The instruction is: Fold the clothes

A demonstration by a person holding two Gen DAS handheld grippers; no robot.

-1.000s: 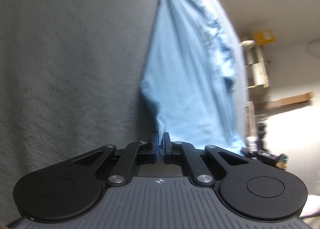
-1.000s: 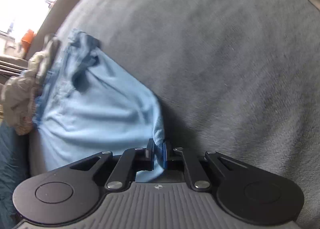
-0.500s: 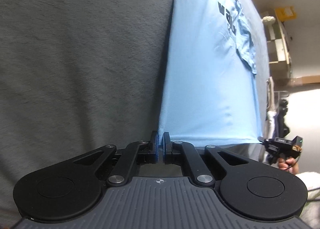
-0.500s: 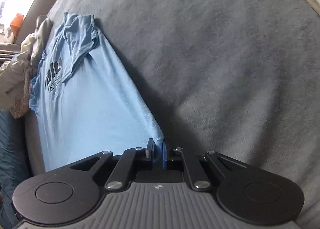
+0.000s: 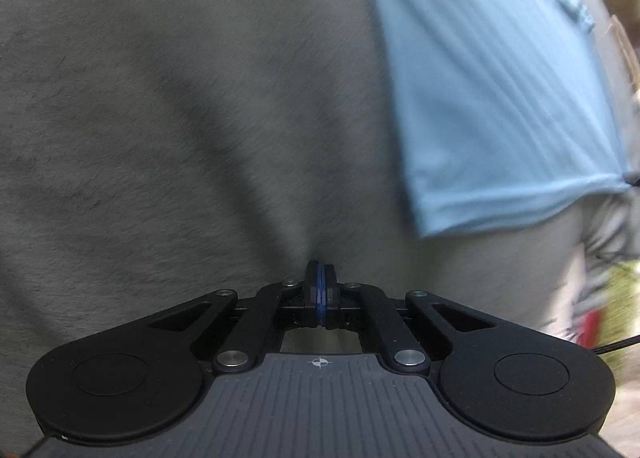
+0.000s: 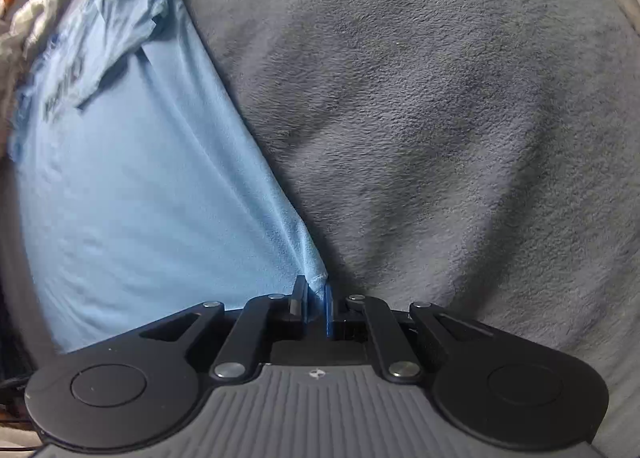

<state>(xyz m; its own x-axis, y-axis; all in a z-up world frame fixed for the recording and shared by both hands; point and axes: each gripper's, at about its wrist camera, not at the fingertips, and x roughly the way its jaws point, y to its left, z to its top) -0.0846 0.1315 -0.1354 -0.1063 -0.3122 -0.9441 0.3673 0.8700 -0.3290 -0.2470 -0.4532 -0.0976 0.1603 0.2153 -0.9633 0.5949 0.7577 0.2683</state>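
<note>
The light-blue t-shirt is spread on the grey blanket, its hem corner pinched by the right gripper while the left gripper is pressed shut on nothing, so that corner's probably best laid flat before letting go.

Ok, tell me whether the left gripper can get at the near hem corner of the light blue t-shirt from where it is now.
Probably yes. The left gripper is shut on nothing, and only bare grey fleece blanket lies between it and the light blue t-shirt. It would need to open first. The right gripper pinches the other corner.
</note>
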